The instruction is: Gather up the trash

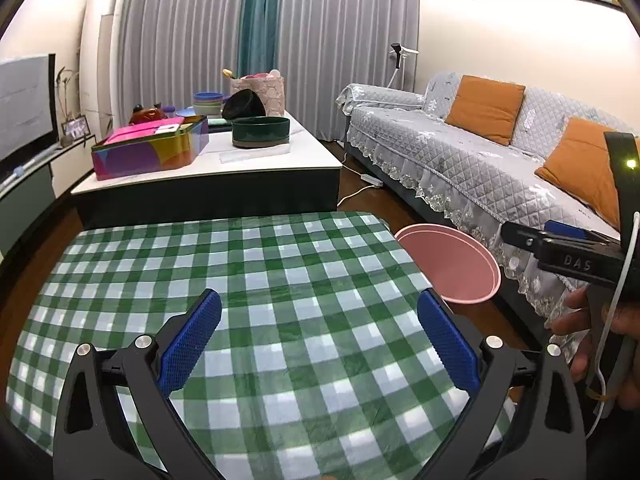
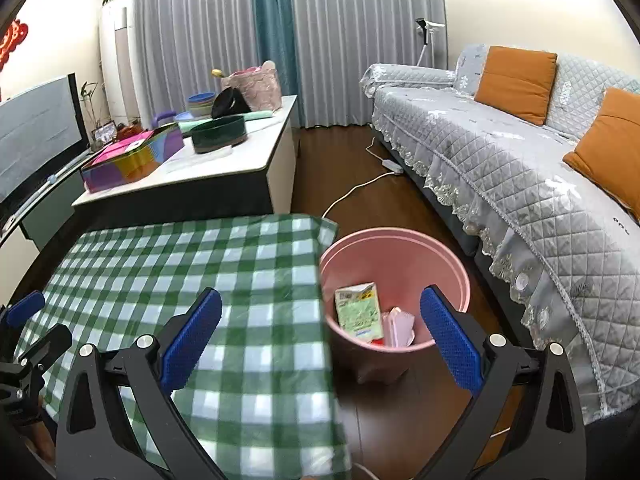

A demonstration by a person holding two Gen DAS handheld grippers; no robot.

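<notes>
A pink trash bin (image 2: 394,256) stands on the floor at the right edge of the table with the green checked cloth (image 2: 192,272). Inside it lie a green carton (image 2: 358,312) and a pink wrapper (image 2: 396,326). My right gripper (image 2: 320,340) is open and empty, above the table's right edge and the bin. My left gripper (image 1: 318,340) is open and empty above the cloth (image 1: 248,280). The bin's rim (image 1: 452,264) shows at the right in the left wrist view, and the right gripper (image 1: 560,244) is above it there.
A grey quilted sofa (image 2: 520,152) with orange cushions runs along the right. A low white table (image 2: 224,156) behind holds a colourful tin, a dark green bowl and other dishes. A white power strip (image 2: 392,166) and cord lie on the wood floor.
</notes>
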